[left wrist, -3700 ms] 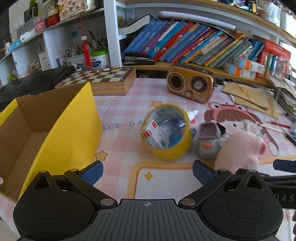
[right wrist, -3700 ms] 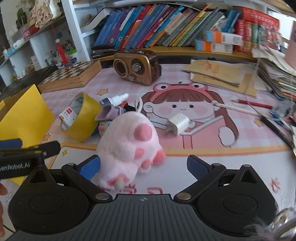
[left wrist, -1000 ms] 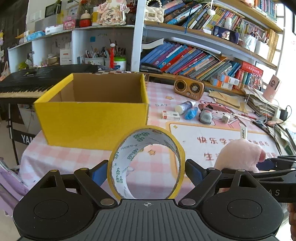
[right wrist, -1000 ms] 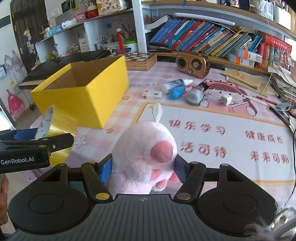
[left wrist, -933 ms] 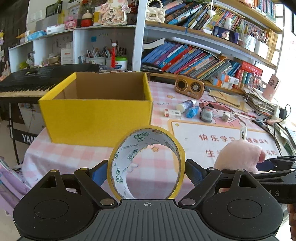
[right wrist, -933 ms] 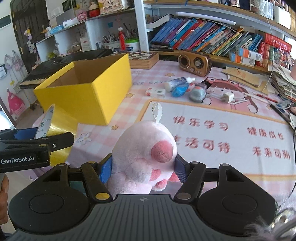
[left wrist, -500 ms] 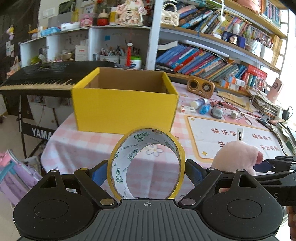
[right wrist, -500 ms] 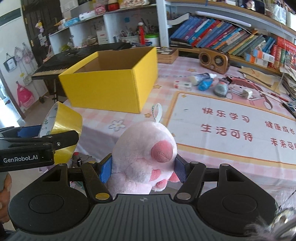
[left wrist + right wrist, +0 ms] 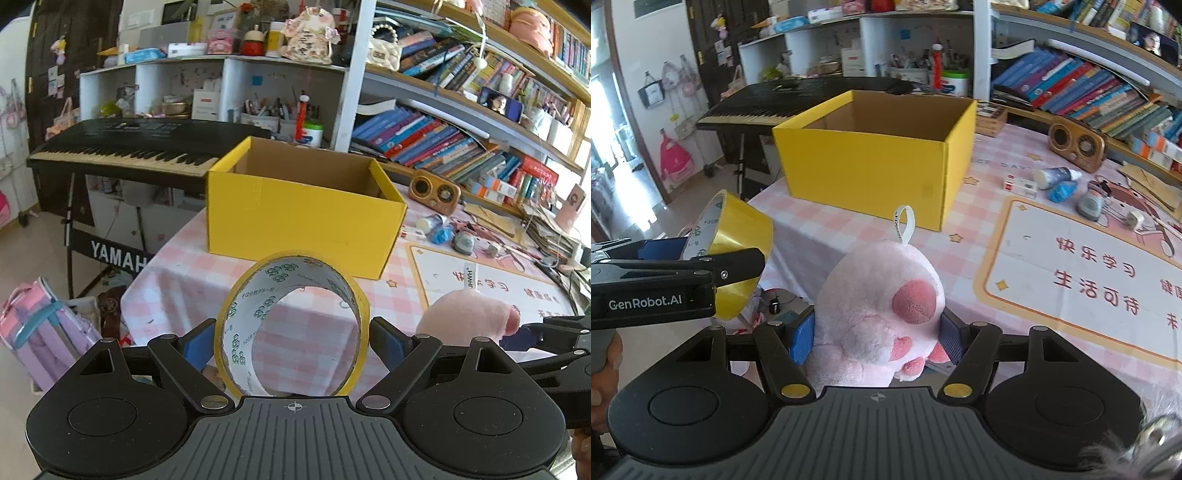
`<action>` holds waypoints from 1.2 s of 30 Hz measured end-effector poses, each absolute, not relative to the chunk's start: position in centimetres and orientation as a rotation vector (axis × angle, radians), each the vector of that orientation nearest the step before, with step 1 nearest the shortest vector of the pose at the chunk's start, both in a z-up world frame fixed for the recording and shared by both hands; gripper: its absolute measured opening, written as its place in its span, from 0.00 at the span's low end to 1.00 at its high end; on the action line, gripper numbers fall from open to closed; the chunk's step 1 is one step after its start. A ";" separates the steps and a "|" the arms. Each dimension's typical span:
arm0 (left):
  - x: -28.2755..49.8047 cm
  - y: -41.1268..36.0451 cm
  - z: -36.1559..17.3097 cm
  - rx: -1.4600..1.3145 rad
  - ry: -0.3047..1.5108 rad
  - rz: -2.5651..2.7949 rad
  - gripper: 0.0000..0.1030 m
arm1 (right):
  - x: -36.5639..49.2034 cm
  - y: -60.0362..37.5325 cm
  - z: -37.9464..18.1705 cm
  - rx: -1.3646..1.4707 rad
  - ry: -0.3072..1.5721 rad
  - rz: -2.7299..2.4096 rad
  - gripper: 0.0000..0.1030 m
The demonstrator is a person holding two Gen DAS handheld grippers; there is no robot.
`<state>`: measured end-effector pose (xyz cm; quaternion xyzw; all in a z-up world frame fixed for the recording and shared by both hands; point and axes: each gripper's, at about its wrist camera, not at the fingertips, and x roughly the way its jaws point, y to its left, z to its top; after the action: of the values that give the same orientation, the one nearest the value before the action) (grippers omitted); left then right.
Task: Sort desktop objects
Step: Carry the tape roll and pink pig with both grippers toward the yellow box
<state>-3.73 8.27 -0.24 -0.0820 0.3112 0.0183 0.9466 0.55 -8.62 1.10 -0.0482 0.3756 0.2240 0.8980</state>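
Note:
My left gripper (image 9: 291,341) is shut on a yellow tape roll (image 9: 236,321), whose hole faces the camera. The same tape roll (image 9: 738,225) shows at the left of the right wrist view, off the table's near edge. My right gripper (image 9: 877,334) is shut on a pink plush paw (image 9: 879,314) with a white loop tag; the plush paw (image 9: 467,314) also appears low right in the left wrist view. An open yellow cardboard box (image 9: 303,218) stands on the pink checked tablecloth (image 9: 192,273), ahead of both grippers. The yellow box (image 9: 879,155) looks empty inside.
Small items lie right of the box: a white and red packet (image 9: 1019,183), a spray bottle (image 9: 1056,173), a blue wrapper (image 9: 1063,191), a grey gadget (image 9: 1091,199). A brown radio (image 9: 1076,142), bookshelves and a black keyboard (image 9: 122,144) stand behind. A pink backpack (image 9: 44,336) sits on the floor.
Both grippers have drawn back from the table with their loads; the yellow box and table look farther and have slid rightward in view. The floor and keyboard stand now show at left.

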 end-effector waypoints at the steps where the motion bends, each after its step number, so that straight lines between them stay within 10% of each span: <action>1: -3.8 8.4 -0.2 -0.169 0.633 0.041 0.86 | 0.6 -8.4 1.1 -0.103 0.777 0.468 0.63; 36: -1.0 9.3 -0.2 -0.173 0.629 0.115 0.86 | 4.7 -7.1 1.4 -0.123 0.750 0.564 0.63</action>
<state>-1.03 9.27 -0.16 -0.0851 0.3086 0.0567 0.9457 4.73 -7.06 1.41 -0.0593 0.3613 0.2715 0.8901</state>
